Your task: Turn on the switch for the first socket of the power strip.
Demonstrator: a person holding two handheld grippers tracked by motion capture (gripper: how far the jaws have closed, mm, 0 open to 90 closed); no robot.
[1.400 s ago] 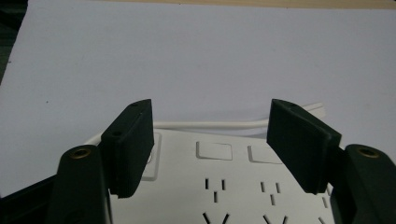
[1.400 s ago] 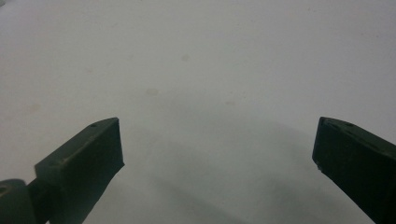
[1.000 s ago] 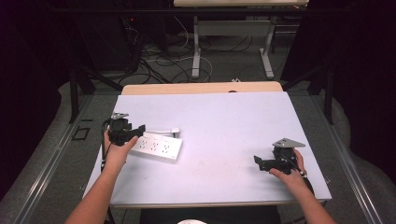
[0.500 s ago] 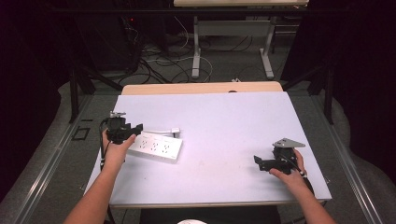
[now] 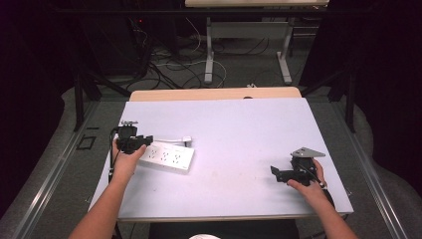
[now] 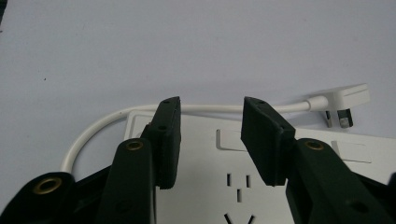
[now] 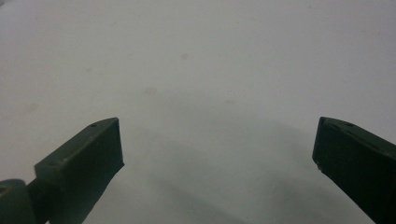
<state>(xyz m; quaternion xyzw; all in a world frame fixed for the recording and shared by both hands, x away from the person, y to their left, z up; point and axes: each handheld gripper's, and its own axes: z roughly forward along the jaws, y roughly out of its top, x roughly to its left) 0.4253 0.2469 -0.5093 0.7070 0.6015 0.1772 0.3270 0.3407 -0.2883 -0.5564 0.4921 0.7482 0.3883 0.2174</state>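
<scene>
The pale worktop [image 5: 234, 134] spans the middle of the high view, bare across most of its surface. At its left-centre lies the white power strip [image 5: 166, 156], flat, long side running toward the lower right. Its short white cord [image 6: 100, 125] loops off the near end and runs along the far edge to a white plug [image 6: 348, 98], which lies on the worktop just beyond the strip at the upper right of the left gripper view.

The left gripper [image 6: 210, 140] sits over the strip's left end, jaws parted with a gap between them and nothing held; a socket face shows between them. At the lower right of the high view, the right gripper [image 5: 284, 174] rests well apart from the strip, jaws spread wide over bare worktop, released.

The strip looks like rigid, smooth plastic, light, likely to slide if nudged; a pinch across its narrow width near one end seems the sound hold. The cord is soft and will trail. No brand or writing is legible on the strip.
</scene>
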